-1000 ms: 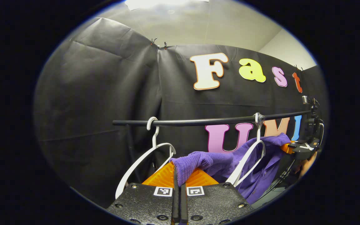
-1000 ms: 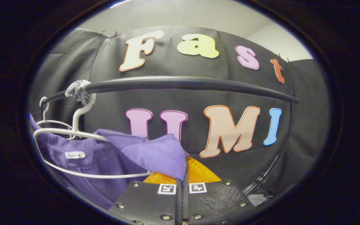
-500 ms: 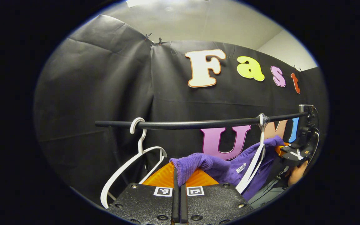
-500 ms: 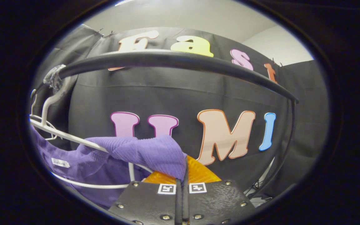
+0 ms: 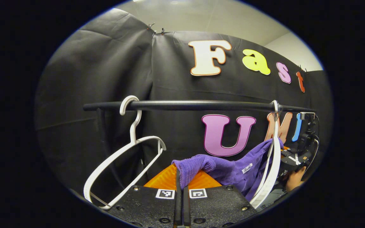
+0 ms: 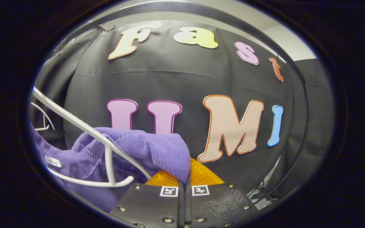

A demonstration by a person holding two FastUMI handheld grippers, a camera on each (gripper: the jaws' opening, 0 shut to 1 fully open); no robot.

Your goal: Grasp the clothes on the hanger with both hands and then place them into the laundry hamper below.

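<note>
**Purple knit top pinched at both ends, below the rail**

Left gripper view: left gripper (image 5: 180, 186) is clenched, both fingers pressed together on a bunched fold of the purple knit top (image 5: 227, 169). The fabric rises from between the fingers, humps over, and runs off to the right, sagging toward the far side. A small white label (image 5: 247, 168) shows on it.

Black rail (image 5: 188, 105) crosses the view horizontally. An empty white hanger (image 5: 124, 164) hangs from the rail's left part by its hook, tilted, its lower end close to the gripper body. A second white hanger (image 5: 272, 155) hangs near the rail's right end, seen nearly edge-on; the top lies across and just behind its lower part. Whether the fabric is still caught on this hanger cannot be told.

Far right, the right gripper (image 5: 291, 156) shows beyond that hanger, with a hand (image 5: 293, 179) beneath it.

Right gripper view: right gripper (image 6: 185, 186) is likewise clamped, fingers closed on a ribbed fold of the same top (image 6: 150, 152). The cloth drapes down and left from the pinch. The white hanger's (image 6: 106, 152) bars cross in front of the fabric at the left.

The laundry hamper is out of frame.
</note>
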